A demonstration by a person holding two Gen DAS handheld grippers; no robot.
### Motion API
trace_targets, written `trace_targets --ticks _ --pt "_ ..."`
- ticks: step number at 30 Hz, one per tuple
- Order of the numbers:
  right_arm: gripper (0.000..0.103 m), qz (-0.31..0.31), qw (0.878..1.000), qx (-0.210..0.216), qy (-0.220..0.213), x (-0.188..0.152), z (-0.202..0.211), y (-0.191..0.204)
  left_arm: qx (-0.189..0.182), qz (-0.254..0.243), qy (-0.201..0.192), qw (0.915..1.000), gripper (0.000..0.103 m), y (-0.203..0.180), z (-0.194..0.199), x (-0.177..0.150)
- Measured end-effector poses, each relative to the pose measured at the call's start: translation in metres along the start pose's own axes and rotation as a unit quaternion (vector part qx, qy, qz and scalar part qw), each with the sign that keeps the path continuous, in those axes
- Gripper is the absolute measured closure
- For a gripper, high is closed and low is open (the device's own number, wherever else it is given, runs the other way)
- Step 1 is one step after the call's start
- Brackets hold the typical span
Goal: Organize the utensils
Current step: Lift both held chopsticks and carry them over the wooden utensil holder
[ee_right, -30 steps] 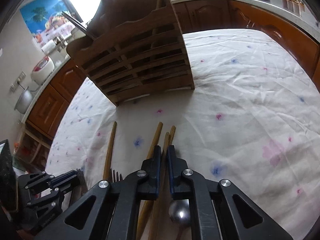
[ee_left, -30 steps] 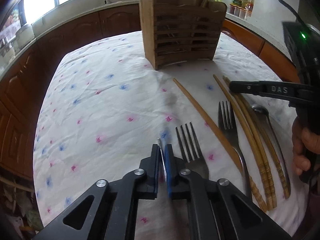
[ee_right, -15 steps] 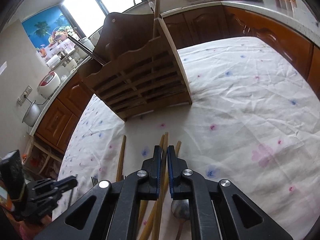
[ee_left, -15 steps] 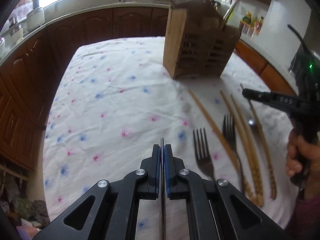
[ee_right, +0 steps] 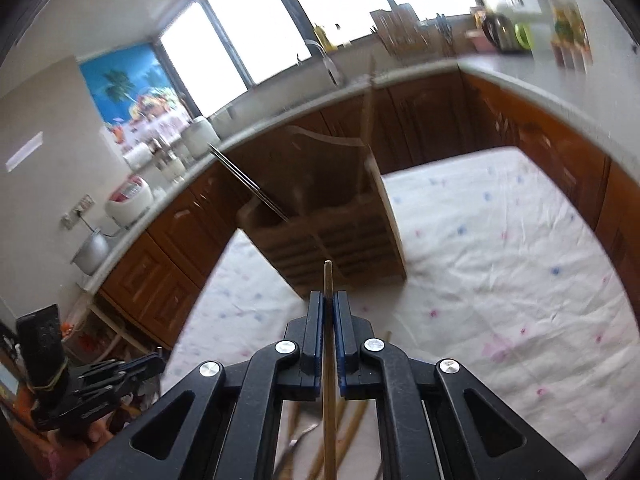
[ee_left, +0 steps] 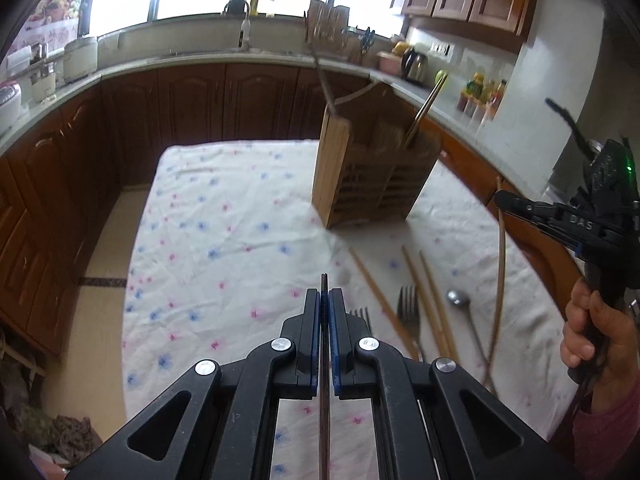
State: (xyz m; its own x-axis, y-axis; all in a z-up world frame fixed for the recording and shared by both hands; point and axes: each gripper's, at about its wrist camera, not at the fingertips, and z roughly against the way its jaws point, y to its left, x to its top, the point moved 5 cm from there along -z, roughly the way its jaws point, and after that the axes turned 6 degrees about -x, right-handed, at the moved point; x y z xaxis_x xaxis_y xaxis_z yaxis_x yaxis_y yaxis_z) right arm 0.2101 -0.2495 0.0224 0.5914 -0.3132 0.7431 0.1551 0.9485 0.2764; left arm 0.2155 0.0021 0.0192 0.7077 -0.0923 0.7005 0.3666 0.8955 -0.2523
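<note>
Pinching chopstick (ee_right: 329, 360) in right claw (ee_right: 329, 322)

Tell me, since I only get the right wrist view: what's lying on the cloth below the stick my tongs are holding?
Observer: The left wrist view shows two forks, a spoon and loose wooden chopsticks on the tablecloth.
Visitor: And the other tongs, are they holding anything?
Observer: The left tongs are shut on a thin dark utensil, seen edge-on. I can't tell which kind.
</note>
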Motion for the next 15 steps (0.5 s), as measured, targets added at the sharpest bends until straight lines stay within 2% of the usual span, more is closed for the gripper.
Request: trace_targets --ticks 8,15 --pt "0.098 0.028 0.998 0.018 -0.052 0.014 0.046 0.027 -0.014 -0.005 -0.050 0.9986 0.100 -0.009 0.052 0.003" --pt "0.098 0.045 0.996 0.018 -0.081 0.021 0.064 0.041 -0.015 -0.003 -0.078 0.9968 0.101 -0.007 0.075 0.004"
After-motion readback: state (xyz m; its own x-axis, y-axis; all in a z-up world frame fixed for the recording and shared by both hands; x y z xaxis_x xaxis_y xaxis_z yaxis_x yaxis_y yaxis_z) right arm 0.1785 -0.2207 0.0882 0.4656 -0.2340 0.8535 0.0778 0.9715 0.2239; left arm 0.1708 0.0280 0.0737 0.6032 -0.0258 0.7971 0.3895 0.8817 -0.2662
